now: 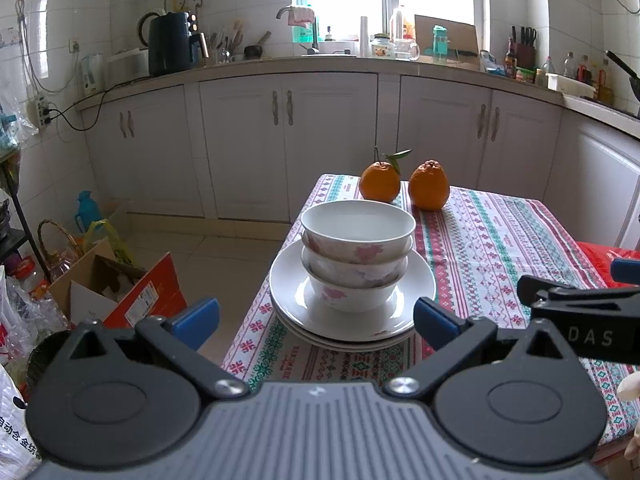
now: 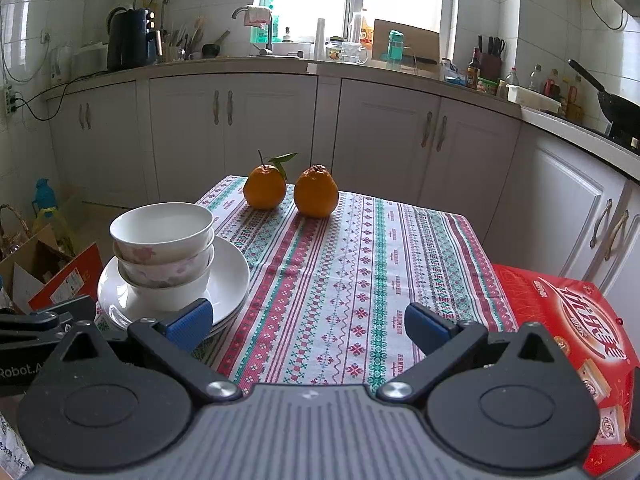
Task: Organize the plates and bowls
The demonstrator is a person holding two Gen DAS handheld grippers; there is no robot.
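Left wrist view: the left gripper [image 1: 316, 318] has its fingers spread wide, released, before three nested bowls [image 1: 357, 254] on stacked plates [image 1: 288, 280] at the bench [image 1: 500, 248] edge; the plates' count is hard to make out.

Right wrist view: the right gripper [image 2: 308, 326] is released too; its left finger [image 2: 190, 326] hides the plates' near rim.

Left wrist view sits low at the near table edge, looking straight over the stack of white floral bowls on white plates [image 1: 352, 276], close ahead. Right wrist view sits beside it, rightward, facing the same kitchen counter; both share the stack, two oranges [image 2: 316, 192] and patterned striped tablecloth [image 2: 360, 280]
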